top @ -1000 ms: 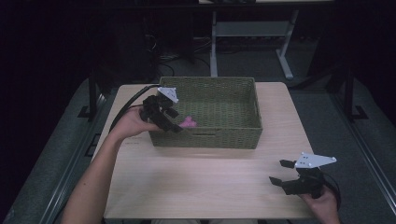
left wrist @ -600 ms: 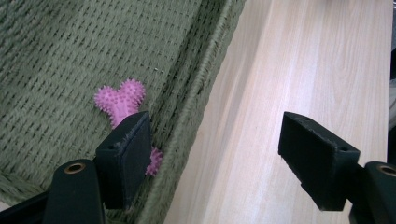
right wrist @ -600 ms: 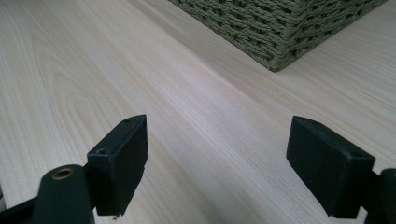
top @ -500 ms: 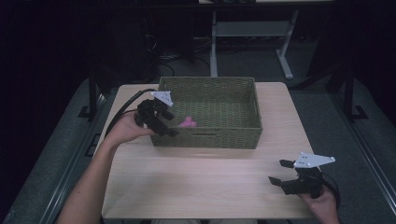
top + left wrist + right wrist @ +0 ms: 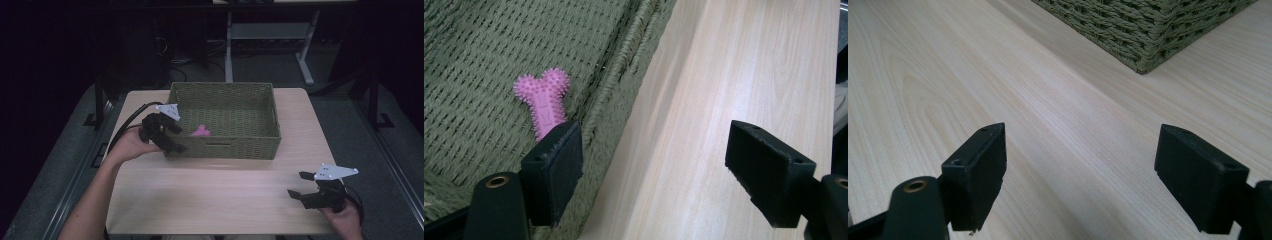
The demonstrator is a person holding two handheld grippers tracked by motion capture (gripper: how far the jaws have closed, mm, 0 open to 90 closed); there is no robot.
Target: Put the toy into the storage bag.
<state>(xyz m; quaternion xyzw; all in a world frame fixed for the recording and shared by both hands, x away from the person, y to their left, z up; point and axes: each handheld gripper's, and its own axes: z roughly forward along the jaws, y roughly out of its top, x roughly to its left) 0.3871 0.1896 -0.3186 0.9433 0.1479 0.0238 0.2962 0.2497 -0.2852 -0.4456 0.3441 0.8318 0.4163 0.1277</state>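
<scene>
One pale wooden table (image 5: 215,195) stands in a dark room, grey floor (image 5: 60,165) at its sides and a desk frame (image 5: 265,35) behind. On it sits a green woven basket (image 5: 260,145), with the pink bone (image 5: 201,131) inside. The left gripper (image 5: 170,137), over the basket's corner, has just been opening its jaws, empty; the right gripper (image 5: 305,186) gapes wide over bare wood.

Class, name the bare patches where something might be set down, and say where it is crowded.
Free: the table between the basket front and the near edge, and the basket floor right of the pink bone toy. Crowded: the basket's left front corner, beside the left gripper.
</scene>
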